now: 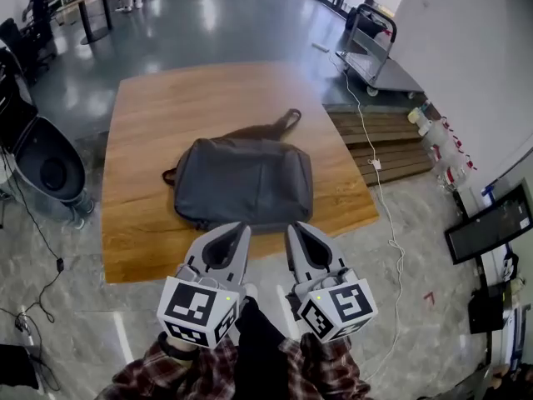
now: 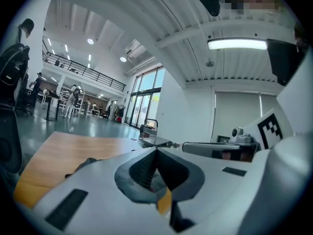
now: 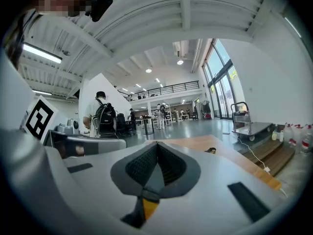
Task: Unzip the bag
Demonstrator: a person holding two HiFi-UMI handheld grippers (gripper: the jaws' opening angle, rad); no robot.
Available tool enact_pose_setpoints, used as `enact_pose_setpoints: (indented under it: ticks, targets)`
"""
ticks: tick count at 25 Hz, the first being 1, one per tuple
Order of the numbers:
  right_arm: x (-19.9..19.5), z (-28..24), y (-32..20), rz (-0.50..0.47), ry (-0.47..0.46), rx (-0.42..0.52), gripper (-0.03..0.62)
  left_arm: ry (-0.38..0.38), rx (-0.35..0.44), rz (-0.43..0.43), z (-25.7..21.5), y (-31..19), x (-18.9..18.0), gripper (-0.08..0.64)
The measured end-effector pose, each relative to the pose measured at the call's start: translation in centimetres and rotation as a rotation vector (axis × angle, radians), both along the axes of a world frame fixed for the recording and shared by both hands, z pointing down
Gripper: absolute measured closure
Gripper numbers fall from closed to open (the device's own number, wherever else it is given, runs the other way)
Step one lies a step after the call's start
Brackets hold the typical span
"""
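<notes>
The bag (image 1: pixel 243 182) is dark grey matt cloth, slightly creased. The table (image 1: pixel 158 115) beneath is smooth wood with visible grain and a low sheen. At 12 o'clock the floor (image 1: pixel 208 23) is glossy and mirrors the lights. The left gripper (image 1: pixel 241 227) and right gripper (image 1: pixel 293 227) have matt light-grey plastic shells. Each one's 2 pads (image 3: pixel 142 166) are dark and finely ribbed.

The right gripper (image 3: pixel 157 144) held its fingers pressed together on nothing, the wooden tabletop (image 3: pixel 196 142) beyond; far left stood a person (image 3: pixel 100 114) wearing a backpack.
</notes>
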State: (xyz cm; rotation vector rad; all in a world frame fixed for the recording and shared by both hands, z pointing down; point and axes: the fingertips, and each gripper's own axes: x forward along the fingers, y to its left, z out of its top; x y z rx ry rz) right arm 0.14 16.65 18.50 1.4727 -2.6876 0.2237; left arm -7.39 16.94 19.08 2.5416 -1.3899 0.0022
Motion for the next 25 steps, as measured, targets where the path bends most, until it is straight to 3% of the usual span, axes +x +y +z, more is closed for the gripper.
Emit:
enact_pose_setpoints:
  ticks: [7, 14, 16, 20, 25]
  targets:
    - [1.3, -0.7, -8.6, -0.089, 0.011, -0.014, 0.58, -0.039, 0.004, -0.085, -0.6, -7.0, 0.6, 0.552]
    - [-0.6, 1.0, -12.0, -0.152, 0.039, -0.1, 0.58, -0.102, -0.055, -0.103, 1.3, -10.5, -1.5, 0.552]
    - [-1.1, 2.3, -11.9, -0.174, 0.049, -0.158, 0.58, -0.164, -0.084, -0.062, 2.9, -11.5, -1.6, 0.552]
    - [-0.9, 6.9, -10.2, -0.211, 0.081, -0.319, 0.58, -0.36, -0.138, 0.027, 8.2, -13.2, -2.6, 0.553]
    - [0.2, 15.4, -5.9, -0.209, 0.146, -0.544, 0.58, -0.413, -0.267, 0.095, 15.1, -13.3, -3.3, 0.552]
